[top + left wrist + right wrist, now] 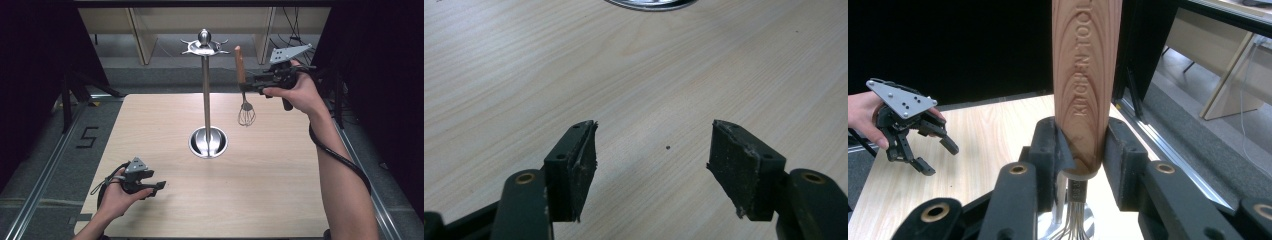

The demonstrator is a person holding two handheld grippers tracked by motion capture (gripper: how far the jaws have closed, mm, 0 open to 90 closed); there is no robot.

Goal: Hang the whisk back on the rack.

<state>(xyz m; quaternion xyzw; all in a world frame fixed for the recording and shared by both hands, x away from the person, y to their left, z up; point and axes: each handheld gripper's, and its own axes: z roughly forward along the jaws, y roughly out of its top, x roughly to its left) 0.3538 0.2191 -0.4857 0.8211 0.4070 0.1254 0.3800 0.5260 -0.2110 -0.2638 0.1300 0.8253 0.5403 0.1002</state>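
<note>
The left claw (pixel 159 186) rests low over the near left of the table (pixel 270 190), its 2 jaws spread wide and empty, likely parked out of the way. The right claw (pixel 1082 150) is clamped on the lower end of the wooden handle of a whisk (pixel 245 107), holding it upright above the table's far right, wire head hanging down. Between them stands a steel utensil stand (pixel 206 100), apparently where the whisk would hang from its hooked crown.
</note>
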